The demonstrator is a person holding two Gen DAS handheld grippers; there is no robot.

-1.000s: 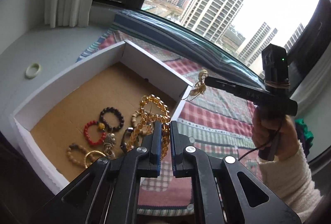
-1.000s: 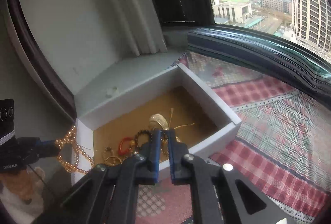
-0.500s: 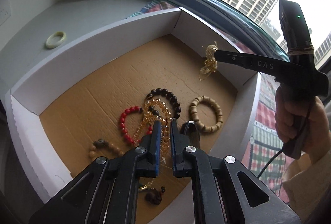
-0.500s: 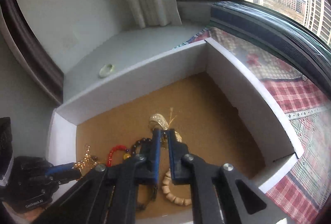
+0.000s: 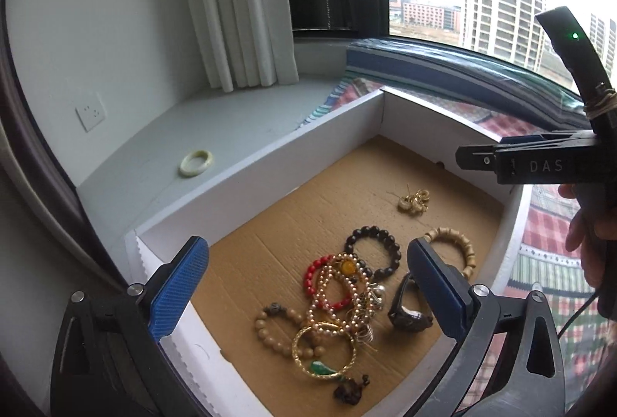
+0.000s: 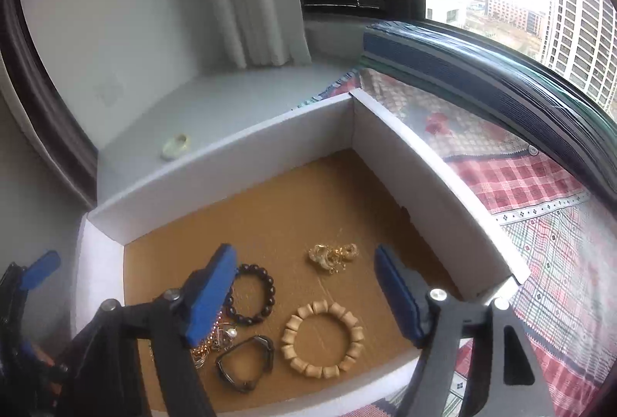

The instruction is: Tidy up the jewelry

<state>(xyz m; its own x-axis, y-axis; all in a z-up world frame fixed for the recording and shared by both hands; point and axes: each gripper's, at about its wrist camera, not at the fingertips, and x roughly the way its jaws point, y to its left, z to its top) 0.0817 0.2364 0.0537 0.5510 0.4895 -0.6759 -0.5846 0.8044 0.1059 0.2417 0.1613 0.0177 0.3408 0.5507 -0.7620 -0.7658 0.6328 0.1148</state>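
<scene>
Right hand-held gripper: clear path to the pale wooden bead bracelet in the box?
Probably yes. The right hand-held gripper stands open and empty over the box, and the pale wooden bead bracelet lies flat just below, apart from the black bead bracelet, nothing covering it.

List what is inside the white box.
On the white box's cardboard floor: a gold trinket, black bead bracelet, wooden bracelet, watch, and a tangled pile of beaded strands and a gold bangle. What lies under the pile is covered.
</scene>
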